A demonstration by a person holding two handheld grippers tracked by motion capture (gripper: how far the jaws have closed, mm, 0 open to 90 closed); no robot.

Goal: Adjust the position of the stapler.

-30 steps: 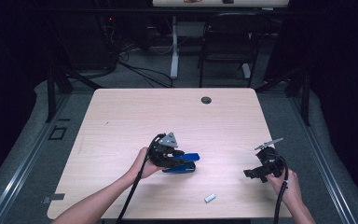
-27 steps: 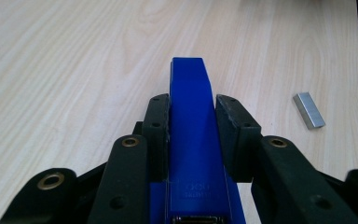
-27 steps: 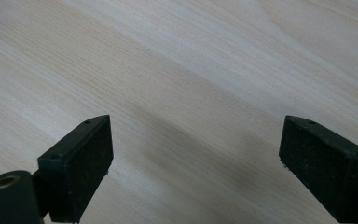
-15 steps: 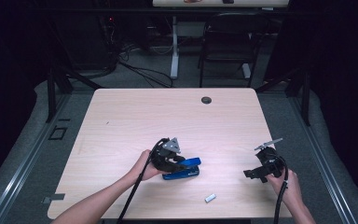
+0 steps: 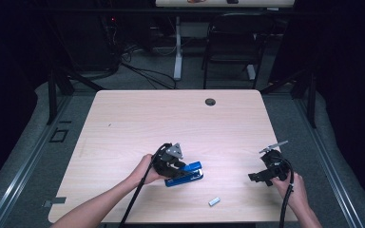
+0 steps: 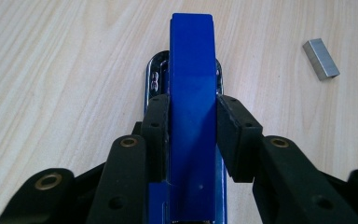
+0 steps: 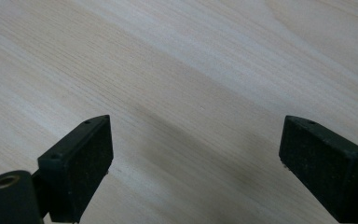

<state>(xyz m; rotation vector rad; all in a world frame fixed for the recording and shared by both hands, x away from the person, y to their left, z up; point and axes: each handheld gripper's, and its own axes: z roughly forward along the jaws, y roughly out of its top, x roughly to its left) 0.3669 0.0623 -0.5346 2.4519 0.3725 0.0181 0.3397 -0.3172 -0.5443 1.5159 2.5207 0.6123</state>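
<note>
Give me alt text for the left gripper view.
The left gripper, its two black jaws shut on a blue stapler seen from above, holds it over a light wooden table. A small silver block of staples lies at the upper right.

The high view looks forward and down over the whole table (image 5: 123,123). Each of the 2 gripper views sits close above that wood, looking along its own jaws; all 3 share the tabletop.

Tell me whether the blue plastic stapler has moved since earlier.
Yes, slightly: the stapler came nearer the small grey staple strip, toward the table's near edge.
</note>
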